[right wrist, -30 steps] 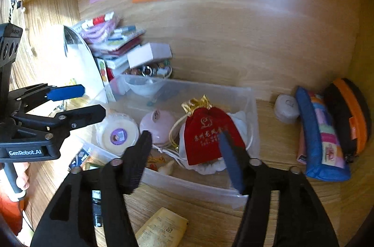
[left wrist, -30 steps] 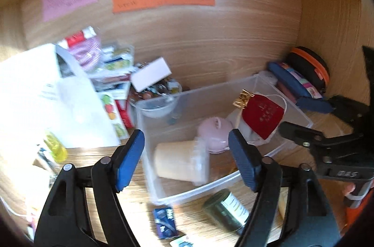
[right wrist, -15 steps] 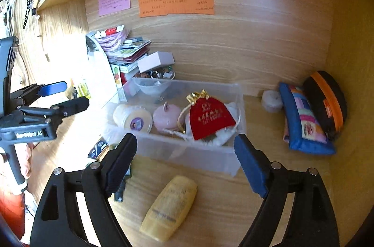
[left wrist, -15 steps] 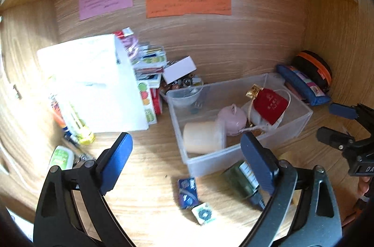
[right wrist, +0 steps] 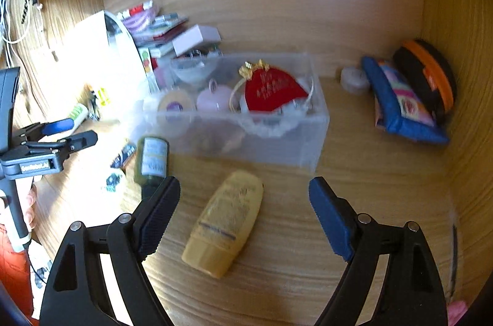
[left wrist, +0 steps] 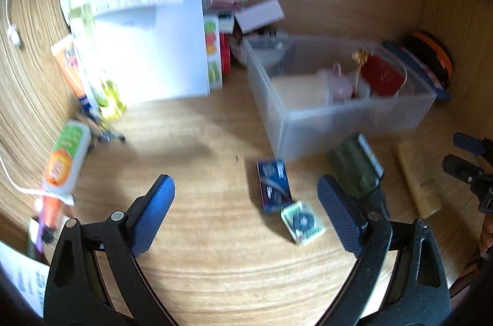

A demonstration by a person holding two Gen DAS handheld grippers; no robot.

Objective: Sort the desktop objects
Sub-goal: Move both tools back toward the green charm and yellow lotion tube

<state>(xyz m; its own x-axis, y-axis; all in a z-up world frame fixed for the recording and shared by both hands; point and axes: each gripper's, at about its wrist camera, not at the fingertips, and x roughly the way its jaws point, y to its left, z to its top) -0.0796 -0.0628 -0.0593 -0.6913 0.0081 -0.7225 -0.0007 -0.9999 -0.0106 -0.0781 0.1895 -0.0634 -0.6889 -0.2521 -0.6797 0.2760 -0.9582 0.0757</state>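
A clear plastic bin (right wrist: pixel 308 141) (left wrist: pixel 345 122) holds a red pouch (right wrist: pixel 274 88), a pink round item (right wrist: pixel 215 99) and a tape roll (right wrist: pixel 175 104). On the desk in front lie a yellow tube (right wrist: pixel 228 221) (left wrist: pixel 419 181), a dark green bottle (right wrist: pixel 151 159) (left wrist: pixel 354 165), a blue packet (left wrist: pixel 274 184) and a small square sachet (left wrist: pixel 303 221). My left gripper (left wrist: pixel 246 215) is open and empty above the desk, left of the sachet. My right gripper (right wrist: pixel 245 212) is open and empty, its fingers either side of the yellow tube.
A white paper sheet (left wrist: pixel 148 27) stands at the left with tubes and a bottle (left wrist: pixel 66 159) beside it. Stacked packets and a small box (right wrist: pixel 197 38) lie behind the bin. A blue pouch (right wrist: pixel 400 107) and a black-orange case (right wrist: pixel 428 76) stand at the right wall.
Both grippers have pulled back from the bin and tilted down toward the desk. The bin looks farther off and the loose items in front of it are nearer.
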